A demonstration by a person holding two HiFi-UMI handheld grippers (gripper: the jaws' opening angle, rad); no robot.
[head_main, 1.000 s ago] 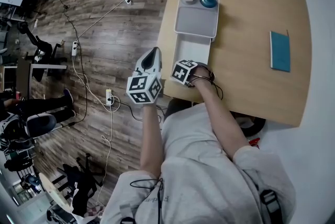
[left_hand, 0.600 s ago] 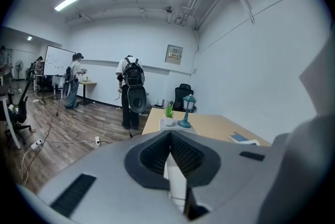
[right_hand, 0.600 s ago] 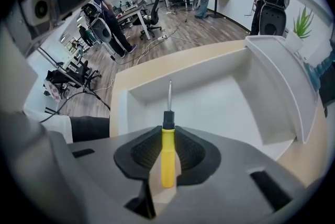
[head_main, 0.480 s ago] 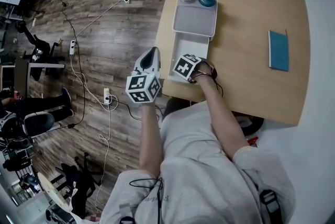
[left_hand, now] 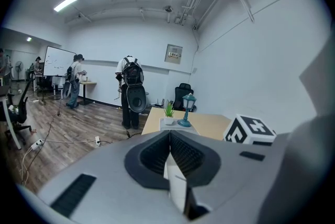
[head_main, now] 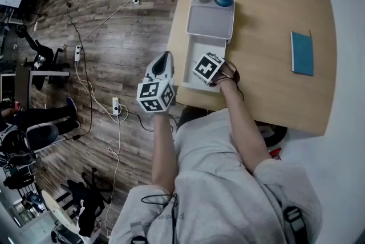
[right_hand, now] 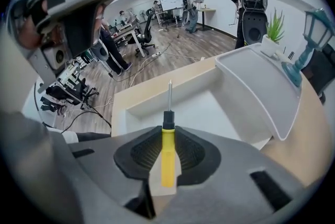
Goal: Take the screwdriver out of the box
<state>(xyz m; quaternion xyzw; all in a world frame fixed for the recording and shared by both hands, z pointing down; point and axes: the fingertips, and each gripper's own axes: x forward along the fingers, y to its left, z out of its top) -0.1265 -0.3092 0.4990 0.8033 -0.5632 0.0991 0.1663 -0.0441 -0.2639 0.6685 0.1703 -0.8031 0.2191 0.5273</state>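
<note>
Right gripper view: your right gripper (right_hand: 167, 138) pinches the screwdriver (right_hand: 167, 157) by its yellow handle, shaft ahead of the jaws, over the box (right_hand: 209, 108). Tilt down and the tip may snag a wall. Left gripper (left_hand: 170, 159) jaws pressed together, empty.

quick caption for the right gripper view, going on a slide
Right gripper with its jaws shut on the yellow-handled screwdriver, shaft pointing out over the open white box.
</note>
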